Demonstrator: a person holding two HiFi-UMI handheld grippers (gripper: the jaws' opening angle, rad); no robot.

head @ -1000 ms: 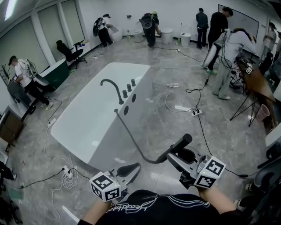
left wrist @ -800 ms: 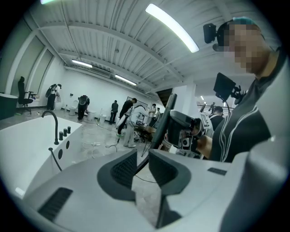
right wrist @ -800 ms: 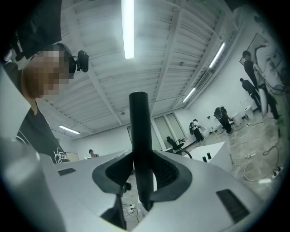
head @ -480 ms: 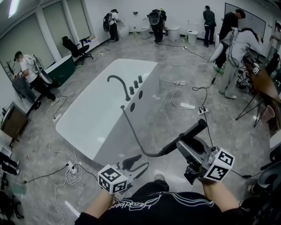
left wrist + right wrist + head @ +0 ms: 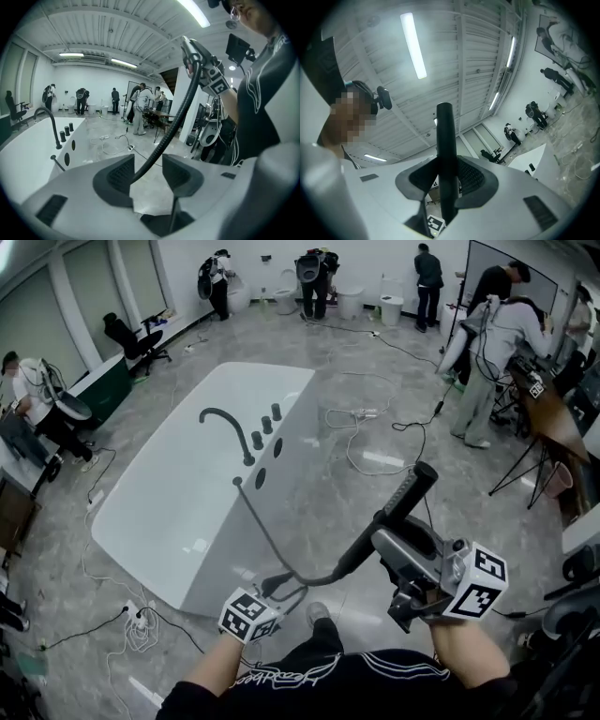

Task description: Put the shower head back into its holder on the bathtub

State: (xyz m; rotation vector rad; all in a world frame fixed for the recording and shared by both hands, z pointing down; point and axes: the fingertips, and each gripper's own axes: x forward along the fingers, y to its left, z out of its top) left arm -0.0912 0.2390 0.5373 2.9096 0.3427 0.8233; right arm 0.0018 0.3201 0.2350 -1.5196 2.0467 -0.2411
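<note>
- Your right gripper point(image 5: 446, 165) had its jaws clamped on the shower head point(image 5: 444, 126), low on the black wand. Most of its length stood free above the grip, so a quick swing could have levered it round in the pads, or out of them.
- In the head view the wand pointed to 1 o'clock, away from the tub point(image 5: 159, 493), which lay at 10 o'clock from your hands. It was well apart from the holder point(image 5: 237, 482), which I took to be the fitting on the rim where the hose point(image 5: 251, 519) came out. Bringing it round that far could have twisted the hose.
- Your left gripper point(image 5: 147, 164) had just been opening its jaws. They stood apart with the hose running between them, ungripped. Loose like that, the hose could have slipped out, or caught on a jaw and tugged the wand.
- The slack loop sagged at 6 o'clock of the holder, near your shoe point(image 5: 317, 613). Stepping on it would have jerked the head.
- The spout point(image 5: 225, 423) and knobs point(image 5: 266, 425) stood close at 12 o'clock of the holder, so a careless approach could have struck them.
- Cables point(image 5: 361, 442) lay on the floor at 12 o'clock of your hands, a trip hazard.
</note>
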